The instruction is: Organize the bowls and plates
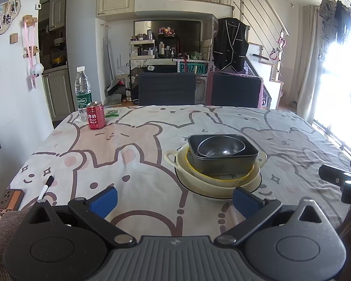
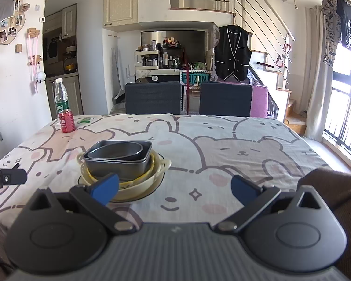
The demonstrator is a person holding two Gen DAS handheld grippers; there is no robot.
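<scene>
Nearest in the left wrist view is the left gripper [image 1: 174,200]. Its two blue pads stand wide apart and there is nothing between them. It hangs above the near edge of the table [image 1: 133,171], which is covered by a cloth with drawings of bears and rabbits. Just beyond the right blue pad [image 1: 244,200] begins the stack of dishes [image 1: 218,164], a little to the right of the middle line of this gripper and not touching it.

The right gripper [image 2: 174,187] is also spread wide and holds nothing. In its view the stack lies ahead and to the left, and the left blue pad [image 2: 105,186] covers a part of the near rim of the stack.

The stack is built like this: at the bottom a flat plate with a dark rim [image 1: 257,185], on it a cream dish with two handles [image 1: 173,159], inside it a bowl with a yellow rim [image 1: 222,178], then a dark square pan [image 1: 224,164], and on top a dark round bowl [image 1: 221,148] that sits a bit tilted.

On the near left of the table lies a black marker [image 1: 45,187], beside a phone-like thing [image 1: 10,199] at the edge. Farther, at the far left corner, stand a red can [image 1: 96,115] and just behind it a water bottle [image 1: 83,91], with a small green packet [image 1: 112,112] near them. Behind the table are two dark chairs [image 1: 167,89].
</scene>
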